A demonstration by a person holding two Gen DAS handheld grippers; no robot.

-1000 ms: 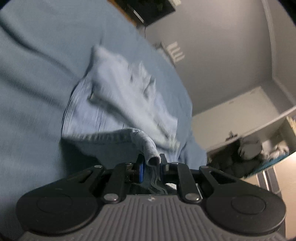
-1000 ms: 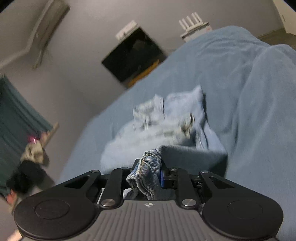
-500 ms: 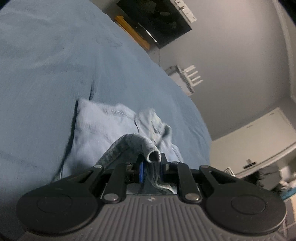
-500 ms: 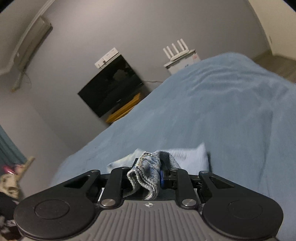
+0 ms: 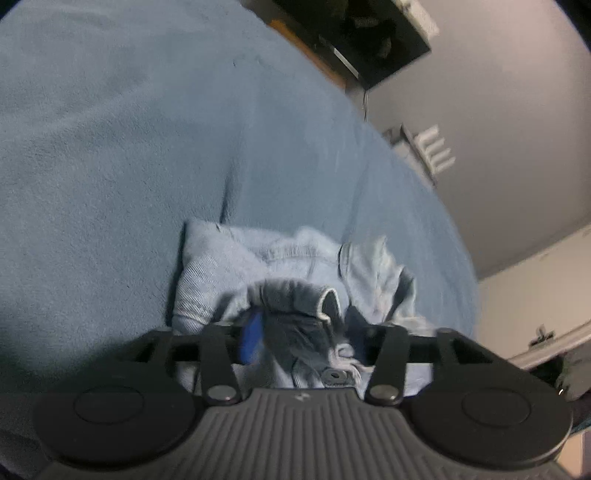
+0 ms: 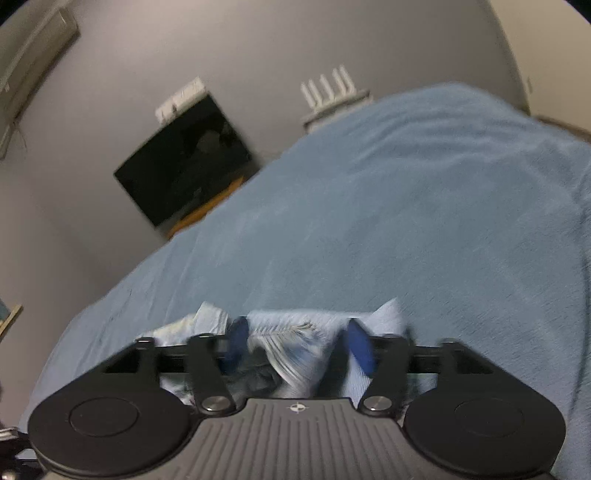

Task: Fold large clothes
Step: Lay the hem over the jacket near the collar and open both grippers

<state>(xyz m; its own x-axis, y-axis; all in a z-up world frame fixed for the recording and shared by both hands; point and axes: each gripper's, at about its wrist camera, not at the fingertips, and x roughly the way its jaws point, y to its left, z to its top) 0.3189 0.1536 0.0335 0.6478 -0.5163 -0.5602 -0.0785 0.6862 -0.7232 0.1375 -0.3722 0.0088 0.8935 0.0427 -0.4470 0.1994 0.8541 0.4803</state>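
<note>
One pair of jeans (image 5: 258, 266) on blue blanket (image 5: 110, 147), two grippers, left gripper (image 5: 303, 332) and right gripper (image 6: 293, 339), jaws just opened, denim loose between.

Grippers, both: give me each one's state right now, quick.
Left gripper: jaws have just been opening, jeans hem loose between them.
Right gripper: jaws have just been opening, jeans fabric loose between them.

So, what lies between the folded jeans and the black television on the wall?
Only bare blue bedspread between jeans and television, in the left wrist view.
</note>
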